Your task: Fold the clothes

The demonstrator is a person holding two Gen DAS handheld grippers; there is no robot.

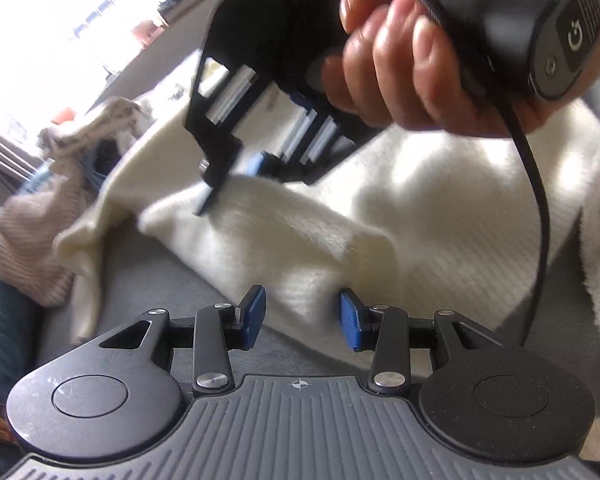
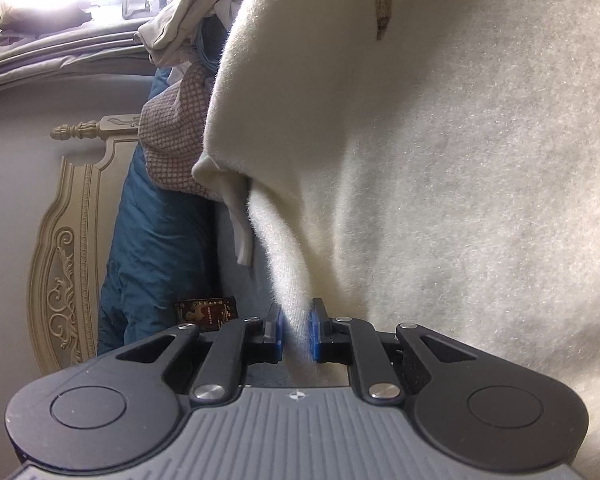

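Observation:
A fluffy cream garment (image 1: 420,200) lies spread over a grey surface (image 1: 160,292). In the left wrist view a thick fold of it reaches between the tips of my left gripper (image 1: 302,318). Those blue pads stand apart, the right one at the cloth and the left one clear of it. Higher up, a hand (image 1: 400,60) holds my right gripper (image 1: 228,188), which pinches the garment's edge. In the right wrist view my right gripper (image 2: 296,332) is shut on a narrow pleat of the cream garment (image 2: 420,160), which hangs over the view.
A pile of other clothes (image 1: 40,220) sits left of the garment, with a checked piece (image 2: 172,140) and blue bedding (image 2: 152,260). An ornate cream headboard (image 2: 68,260) stands behind. A black cable (image 1: 540,200) hangs from the right gripper. A small dark box (image 2: 206,310) lies near the pads.

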